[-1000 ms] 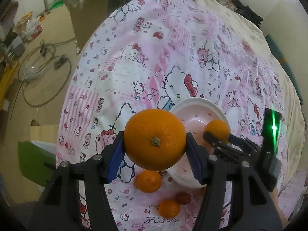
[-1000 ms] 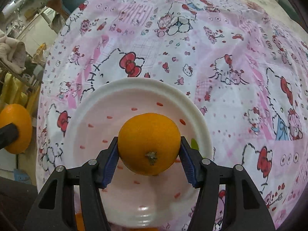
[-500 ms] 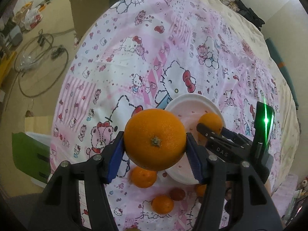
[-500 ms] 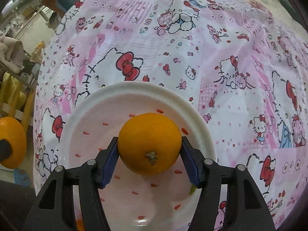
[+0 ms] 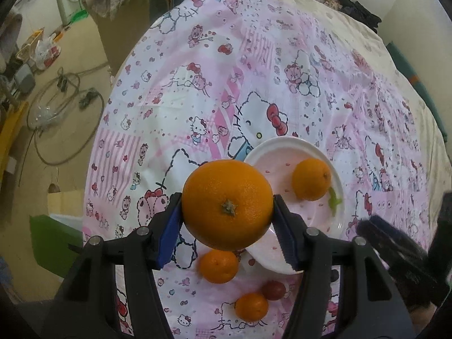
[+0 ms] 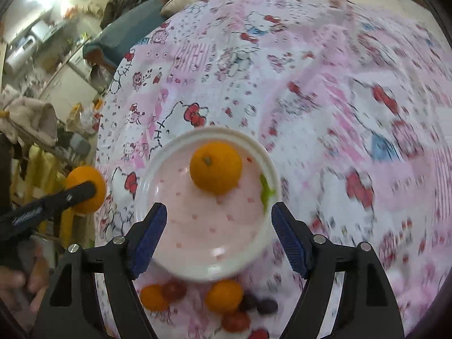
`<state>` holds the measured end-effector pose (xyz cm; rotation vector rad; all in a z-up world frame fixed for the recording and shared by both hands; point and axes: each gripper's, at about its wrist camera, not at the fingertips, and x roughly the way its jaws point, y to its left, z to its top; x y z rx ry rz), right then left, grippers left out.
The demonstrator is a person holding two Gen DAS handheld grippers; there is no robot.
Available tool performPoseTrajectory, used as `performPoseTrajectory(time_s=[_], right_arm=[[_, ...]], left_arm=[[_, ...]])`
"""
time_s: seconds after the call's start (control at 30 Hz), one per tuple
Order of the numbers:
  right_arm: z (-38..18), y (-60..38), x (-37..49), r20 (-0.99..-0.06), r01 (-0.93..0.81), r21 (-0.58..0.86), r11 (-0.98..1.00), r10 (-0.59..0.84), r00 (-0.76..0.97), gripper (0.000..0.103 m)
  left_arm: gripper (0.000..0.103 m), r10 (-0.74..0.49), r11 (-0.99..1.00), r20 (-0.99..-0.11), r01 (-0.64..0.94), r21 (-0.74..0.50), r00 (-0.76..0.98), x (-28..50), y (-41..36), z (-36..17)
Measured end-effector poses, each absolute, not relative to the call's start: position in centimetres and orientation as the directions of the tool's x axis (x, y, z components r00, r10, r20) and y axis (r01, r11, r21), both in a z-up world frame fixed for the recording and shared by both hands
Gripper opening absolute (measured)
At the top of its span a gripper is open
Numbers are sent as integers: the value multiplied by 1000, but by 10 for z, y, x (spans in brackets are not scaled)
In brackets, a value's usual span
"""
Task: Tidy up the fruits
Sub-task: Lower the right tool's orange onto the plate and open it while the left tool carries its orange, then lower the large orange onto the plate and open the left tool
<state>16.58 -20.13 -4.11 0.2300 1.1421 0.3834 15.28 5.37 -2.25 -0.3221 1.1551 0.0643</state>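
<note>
- While its blue pads press on either side, the left gripper (image 5: 227,220) pinches a large orange (image 5: 227,204) and holds it above the cloth, in front of the near-left rim of the plate (image 5: 285,145).
- Over on the right, the right gripper (image 6: 219,237) hangs above the near part of the same plate – its jaws are opening, and nothing sits between them.
- One smaller orange (image 6: 216,168) lies free on the plate, toward the far side, stem end turned up (a small green leaf (image 6: 265,190) rests by the rim just beside it).
- Loose fruit waits on the patterned bedsheet (image 5: 197,90) just beside the plate's near edge: two small oranges (image 5: 219,265) and a dark red fruit (image 5: 273,290) in the left wrist view – the right wrist view shows further dark and red pieces there, too blurred to name.
- A hand (image 6: 19,279) grips the left tool's handle at the left edge of the right wrist view.
</note>
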Motion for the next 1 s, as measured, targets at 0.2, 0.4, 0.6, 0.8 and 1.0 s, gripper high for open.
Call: performPoseTrajectory(time_s=[0.2,0.4,0.6,0.8,1.0], right_arm=[[-40,-246,133,-807,-34,456,889,430,405,79],[-47,-270,126,-779,48,531,846,465,420,79],[-44,-283,123,-775,78,545,835,466,426,79],[-44,-302,128,-762,131,575,807,471,445,79],[-47,-311,130,-756,149,592,792,482,443,79]], left_arm=[[57,-100,973,-906,-148,-175,412,159,34,-32],[57,-108,981,-903,-105,-166,415,172,22,-47],[57,-126,990,-903,-13,-144,412,182,-8,-60],[57,-138,989,-914,1,-149,382,196,-24,-77],[58,-120,990,-922,-21,-137,368,206,-29,-92]])
